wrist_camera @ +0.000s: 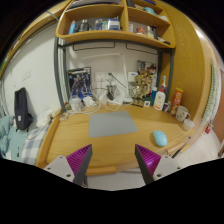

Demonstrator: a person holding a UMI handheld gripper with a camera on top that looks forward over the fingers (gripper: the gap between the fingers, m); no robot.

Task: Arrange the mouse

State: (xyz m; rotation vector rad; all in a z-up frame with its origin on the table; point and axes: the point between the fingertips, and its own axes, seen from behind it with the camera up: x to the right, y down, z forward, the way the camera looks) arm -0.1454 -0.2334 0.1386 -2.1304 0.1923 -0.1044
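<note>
A light blue mouse lies on the wooden desk, to the right of a grey mouse mat. My gripper is held above the desk's near edge, well short of the mouse, which lies beyond and just right of the right finger. The two fingers with magenta pads stand wide apart with nothing between them.
Bottles and small items line the back of the desk under a wooden shelf holding books. A dark chair stands to the left. A white object sits at the desk's right side.
</note>
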